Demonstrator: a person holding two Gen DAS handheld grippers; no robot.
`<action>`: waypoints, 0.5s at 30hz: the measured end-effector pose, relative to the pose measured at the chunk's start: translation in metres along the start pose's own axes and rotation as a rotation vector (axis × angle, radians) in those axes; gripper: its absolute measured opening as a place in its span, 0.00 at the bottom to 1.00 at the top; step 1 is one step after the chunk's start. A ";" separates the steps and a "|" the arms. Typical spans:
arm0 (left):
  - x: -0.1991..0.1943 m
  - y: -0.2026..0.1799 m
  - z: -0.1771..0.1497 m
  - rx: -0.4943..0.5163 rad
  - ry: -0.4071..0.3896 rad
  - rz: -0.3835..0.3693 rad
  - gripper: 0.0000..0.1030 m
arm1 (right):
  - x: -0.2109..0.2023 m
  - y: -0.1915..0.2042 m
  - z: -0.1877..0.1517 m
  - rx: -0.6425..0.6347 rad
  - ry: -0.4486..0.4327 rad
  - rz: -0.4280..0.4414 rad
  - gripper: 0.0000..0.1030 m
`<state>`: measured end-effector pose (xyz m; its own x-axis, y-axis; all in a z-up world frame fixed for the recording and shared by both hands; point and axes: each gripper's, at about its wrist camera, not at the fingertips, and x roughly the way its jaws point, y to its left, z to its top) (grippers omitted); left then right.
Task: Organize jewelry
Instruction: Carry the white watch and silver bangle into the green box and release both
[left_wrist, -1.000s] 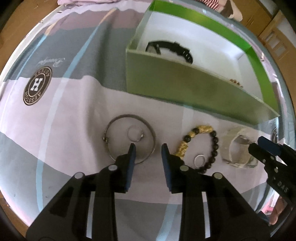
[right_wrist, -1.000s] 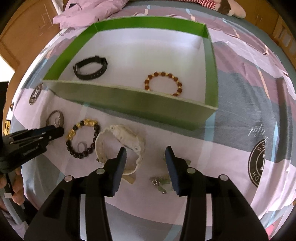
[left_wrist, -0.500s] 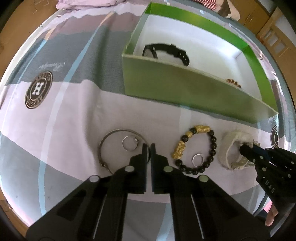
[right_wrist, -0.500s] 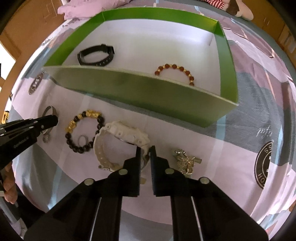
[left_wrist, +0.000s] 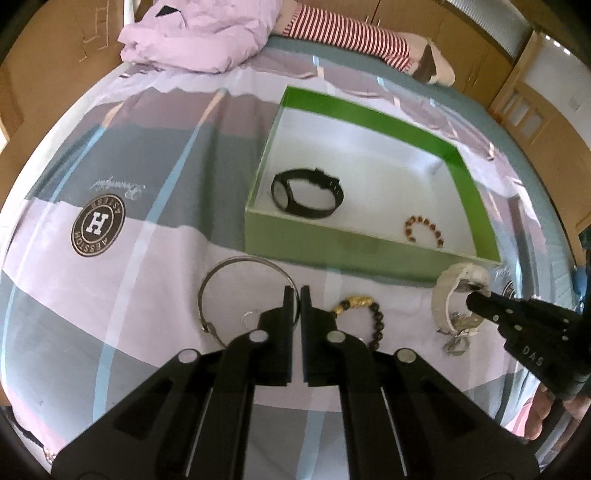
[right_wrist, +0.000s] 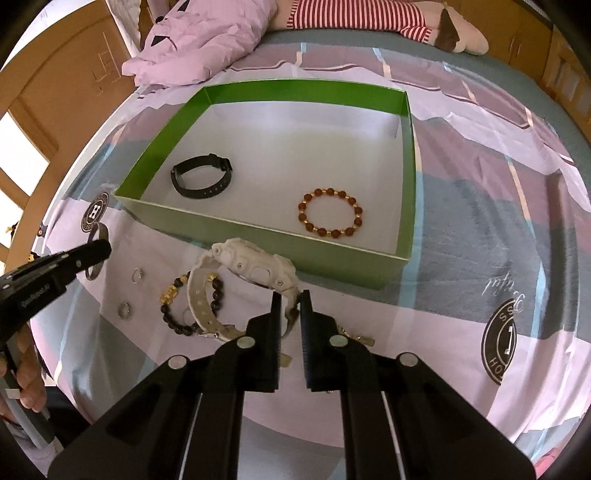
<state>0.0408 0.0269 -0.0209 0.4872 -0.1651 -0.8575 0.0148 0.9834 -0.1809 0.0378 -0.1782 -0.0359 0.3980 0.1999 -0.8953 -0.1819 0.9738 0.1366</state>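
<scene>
pinching thin silver bangle (left_wrist: 236, 291) and chunky white watch (right_wrist: 255, 271), green box (right_wrist: 258, 232) behind

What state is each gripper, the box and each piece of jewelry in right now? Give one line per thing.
left gripper: shut on silver bangle, lifted off the bedspread.
right gripper: shut on white watch, raised.
green box: open, no lid.
black watch: inside the box, strap fastened.
amber bead bracelet: inside the box, flat.
black-and-gold bead bracelet: on the bedspread outside the box.

Crumpled lilac cloth (left_wrist: 192, 33) and striped plush toy (right_wrist: 369, 16) on bedsheet (left_wrist: 140, 155).
</scene>
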 end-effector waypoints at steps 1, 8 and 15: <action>-0.002 -0.001 0.003 0.000 -0.007 0.005 0.02 | 0.001 0.000 0.000 -0.003 0.004 -0.001 0.09; -0.006 -0.011 0.008 0.002 -0.044 0.030 0.03 | 0.017 0.004 -0.005 -0.016 0.043 -0.024 0.09; -0.012 -0.003 0.009 0.005 -0.066 0.060 0.03 | 0.016 0.013 0.000 -0.021 0.011 -0.006 0.09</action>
<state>0.0433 0.0267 -0.0059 0.5438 -0.1007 -0.8331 -0.0116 0.9918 -0.1275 0.0420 -0.1619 -0.0483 0.3894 0.1925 -0.9007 -0.1984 0.9725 0.1221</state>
